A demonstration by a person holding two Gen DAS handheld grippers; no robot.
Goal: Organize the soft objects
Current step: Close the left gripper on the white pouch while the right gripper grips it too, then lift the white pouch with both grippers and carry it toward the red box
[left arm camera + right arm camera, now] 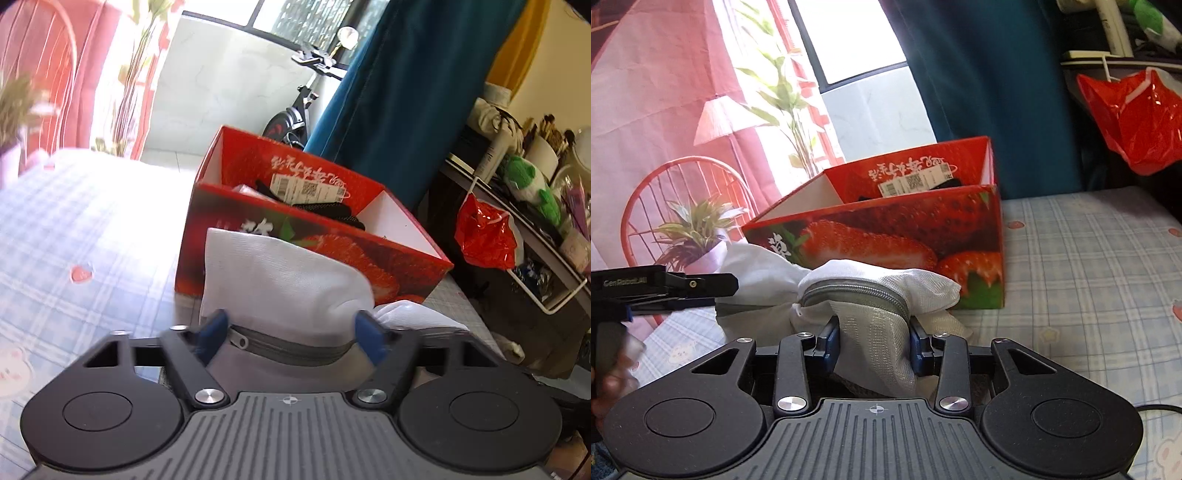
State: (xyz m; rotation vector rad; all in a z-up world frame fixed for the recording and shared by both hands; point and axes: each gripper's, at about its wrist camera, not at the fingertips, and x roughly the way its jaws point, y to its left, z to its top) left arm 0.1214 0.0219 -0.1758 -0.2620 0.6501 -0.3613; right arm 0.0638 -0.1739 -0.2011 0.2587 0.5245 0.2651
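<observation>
Both the left gripper (291,334) and right gripper (874,341) are clamping the white mesh zipper pouch (879,291) just ahead; the strawberry box (886,236) beyond is awaiting it, already holding dark items

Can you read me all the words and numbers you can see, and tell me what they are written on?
"GenRobot.AI": on the black body of the left gripper, seen from the right wrist camera.
Red Chinese writing, upside down, on the inside wall of the strawberry box: too blurred to read.
Big white Chinese character on the box's outer front: partly hidden by the white mesh bag.
Barcode and QR label inside the box: print too small to read.
</observation>
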